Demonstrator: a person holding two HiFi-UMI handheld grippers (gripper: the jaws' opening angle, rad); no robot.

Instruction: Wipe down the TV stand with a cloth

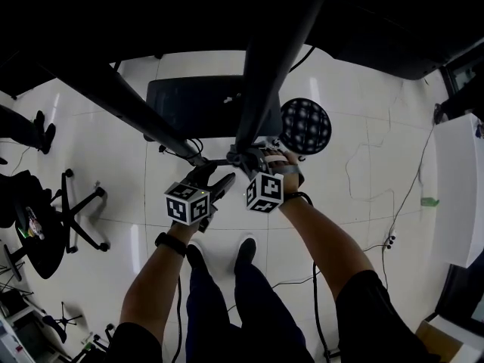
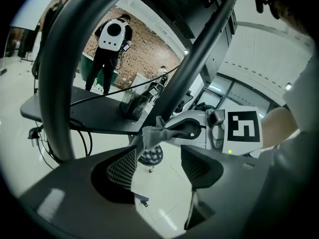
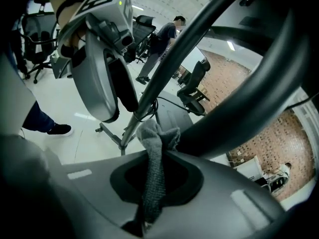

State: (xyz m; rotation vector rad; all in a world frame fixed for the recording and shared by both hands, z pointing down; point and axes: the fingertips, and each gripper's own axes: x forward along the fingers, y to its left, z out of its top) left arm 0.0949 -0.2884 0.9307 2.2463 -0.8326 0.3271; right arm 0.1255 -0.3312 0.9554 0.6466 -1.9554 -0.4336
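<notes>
By pole (image 3: 234,103), right gripper (image 3: 152,183) with cloth (image 3: 157,133)

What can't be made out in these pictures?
- Head view: the cloth is hidden behind the right gripper and a dark pole.
- Head view: where that pole leads is lost in darkness at the top edge.
- Left gripper view: the clutter on the shelf is too small and blurry to name.

The pale tiled floor (image 1: 363,172) carries the dark TV stand (image 1: 197,104). A round black stool (image 1: 305,125) stands just beside it. An office chair (image 1: 76,203) stands near the floor's left edge.
</notes>
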